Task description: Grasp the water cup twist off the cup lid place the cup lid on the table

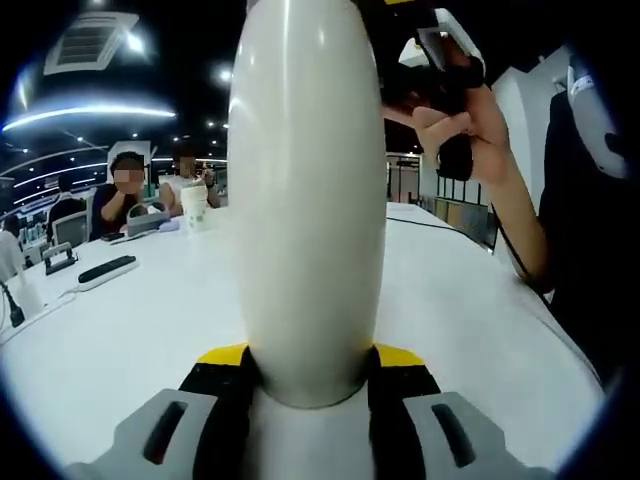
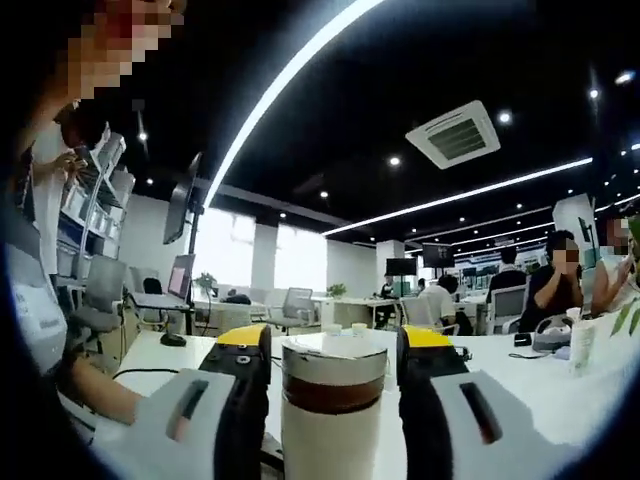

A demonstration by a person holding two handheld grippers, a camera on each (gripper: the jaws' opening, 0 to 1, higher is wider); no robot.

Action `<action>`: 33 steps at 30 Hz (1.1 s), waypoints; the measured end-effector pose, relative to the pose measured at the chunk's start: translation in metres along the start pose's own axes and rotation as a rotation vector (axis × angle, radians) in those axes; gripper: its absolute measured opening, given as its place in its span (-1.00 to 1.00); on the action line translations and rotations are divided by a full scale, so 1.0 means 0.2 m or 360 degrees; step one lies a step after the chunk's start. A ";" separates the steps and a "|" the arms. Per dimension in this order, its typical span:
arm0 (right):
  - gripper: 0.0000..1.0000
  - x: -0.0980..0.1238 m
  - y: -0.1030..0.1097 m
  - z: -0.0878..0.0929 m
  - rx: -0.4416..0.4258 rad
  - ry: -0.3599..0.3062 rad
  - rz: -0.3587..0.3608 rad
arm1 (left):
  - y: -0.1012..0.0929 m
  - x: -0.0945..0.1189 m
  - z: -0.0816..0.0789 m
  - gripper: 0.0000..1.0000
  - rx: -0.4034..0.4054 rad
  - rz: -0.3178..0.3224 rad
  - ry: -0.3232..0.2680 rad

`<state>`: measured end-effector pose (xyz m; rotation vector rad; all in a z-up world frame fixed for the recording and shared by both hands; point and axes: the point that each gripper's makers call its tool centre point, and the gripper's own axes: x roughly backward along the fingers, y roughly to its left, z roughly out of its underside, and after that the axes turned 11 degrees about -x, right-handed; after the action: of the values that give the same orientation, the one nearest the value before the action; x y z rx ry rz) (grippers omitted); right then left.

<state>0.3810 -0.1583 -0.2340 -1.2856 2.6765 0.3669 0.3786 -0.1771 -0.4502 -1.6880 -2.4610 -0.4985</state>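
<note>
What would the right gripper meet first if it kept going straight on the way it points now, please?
The cup lid: it sits between the right gripper's yellow-tipped jaws, which flank it closely. Whether they are already gripping it is unclear.

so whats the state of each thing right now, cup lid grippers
water cup: clamped between the left gripper's jaws, lifted off the table
cup lid: on the cup, between the right gripper's jaws
left gripper: shut on the water cup
right gripper: jaws at the lid's sides, grip unclear
table: white, cup not resting on it
</note>
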 end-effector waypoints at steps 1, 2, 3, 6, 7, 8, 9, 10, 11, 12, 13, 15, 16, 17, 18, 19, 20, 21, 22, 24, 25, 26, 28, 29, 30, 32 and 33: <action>-0.05 0.00 -0.01 0.01 -0.0001 0.0016 0.0002 | 0.00 0.00 0.00 -0.07 0.0000 0.0000 0.0000; -0.08 0.00 -0.01 0.02 -0.0039 0.0017 -0.0017 | 0.00 0.00 0.00 -0.07 0.0002 -0.0002 0.0001; -0.08 0.00 -0.01 0.01 -0.0050 0.0008 -0.0032 | 0.00 0.00 0.00 -0.07 0.0001 -0.0002 0.0001; -0.09 0.00 0.00 0.02 -0.0025 0.0022 -0.0094 | -0.01 0.00 -0.01 -0.07 0.0001 -0.0002 0.0001; -0.09 -0.01 0.01 0.02 -0.0044 0.0036 -0.0132 | -0.01 0.00 -0.01 -0.07 0.0002 -0.0002 0.0001; -0.09 -0.01 0.01 0.02 -0.0077 0.0053 -0.0188 | -0.01 0.00 -0.01 -0.07 0.0002 -0.0002 0.0001; -0.09 -0.01 0.01 0.02 -0.0121 0.0073 -0.0257 | 0.00 0.01 0.00 -0.07 0.0004 -0.0003 0.0002; -0.09 -0.01 0.01 0.02 -0.0142 0.0082 -0.0297 | 0.00 0.01 0.00 -0.07 0.0005 -0.0003 0.0002; -0.09 -0.02 0.01 0.02 -0.0156 0.0094 -0.0337 | 0.00 0.01 0.00 -0.07 0.0006 -0.0003 0.0003; -0.09 -0.02 0.02 0.03 -0.0168 0.0119 -0.0414 | 0.00 0.01 0.00 -0.07 0.0007 -0.0003 0.0003; -0.09 -0.02 0.02 0.03 -0.0164 0.0137 -0.0471 | 0.00 0.01 0.00 -0.07 0.0008 -0.0003 0.0004; -0.09 -0.01 0.03 0.03 -0.0162 0.0177 -0.0595 | 0.00 0.01 0.00 -0.07 0.0009 -0.0003 0.0004; -0.09 -0.01 0.03 0.03 -0.0176 0.0196 -0.0656 | 0.00 0.01 -0.01 -0.07 0.0009 -0.0003 0.0004; -0.09 -0.01 0.03 0.03 -0.0215 0.0218 -0.0711 | 0.00 0.01 -0.01 -0.07 0.0009 -0.0003 0.0004; -0.09 -0.01 0.02 0.03 -0.0266 0.0246 -0.0751 | 0.00 0.01 0.00 -0.07 0.0009 -0.0003 0.0003; -0.09 -0.01 0.02 0.03 -0.0311 0.0264 -0.0798 | 0.00 0.01 0.00 -0.07 0.0009 -0.0002 0.0003; -0.09 0.00 0.02 0.03 -0.0320 0.0275 -0.0848 | 0.00 0.01 0.00 -0.07 0.0009 -0.0002 0.0003; -0.09 -0.01 0.01 0.03 -0.0317 0.0279 -0.0848 | 0.00 0.01 0.00 -0.07 0.0009 -0.0002 0.0003; -0.09 -0.01 0.01 0.03 -0.0310 0.0282 -0.0852 | 0.00 0.01 0.00 -0.07 0.0010 -0.0001 0.0003; -0.09 0.00 0.03 0.03 -0.0256 0.0277 -0.0846 | 0.00 0.01 0.00 -0.07 0.0013 0.0001 0.0004; -0.09 0.00 0.03 0.03 -0.0191 0.0251 -0.0830 | 0.00 0.01 0.00 -0.07 0.0014 0.0001 0.0004; -0.08 0.00 0.03 0.02 -0.0131 0.0212 -0.0795 | 0.00 0.01 0.00 -0.07 0.0015 0.0002 0.0005; -0.01 0.01 0.01 -0.04 -0.0082 0.0048 -0.0625 | 0.00 0.00 0.00 -0.07 0.0017 0.0004 0.0005; 0.08 0.02 0.02 -0.06 -0.0061 0.0001 -0.0567 | 0.00 0.00 0.00 -0.07 0.0017 0.0003 0.0006; 0.17 0.03 0.03 -0.08 -0.0049 -0.0025 -0.0526 | -0.01 0.00 0.00 -0.07 0.0017 0.0004 0.0006; 0.25 0.06 0.05 -0.11 0.0011 -0.0094 -0.0388 | -0.01 0.00 0.00 -0.07 0.0017 0.0003 0.0006; 0.23 0.07 0.05 -0.11 0.0044 -0.0122 -0.0302 | -0.01 0.00 0.00 -0.07 0.0017 0.0003 0.0006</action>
<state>0.3643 -0.1697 -0.2139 -1.4704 2.4625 0.3455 0.3769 -0.1772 -0.4498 -1.6839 -2.4545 -0.4869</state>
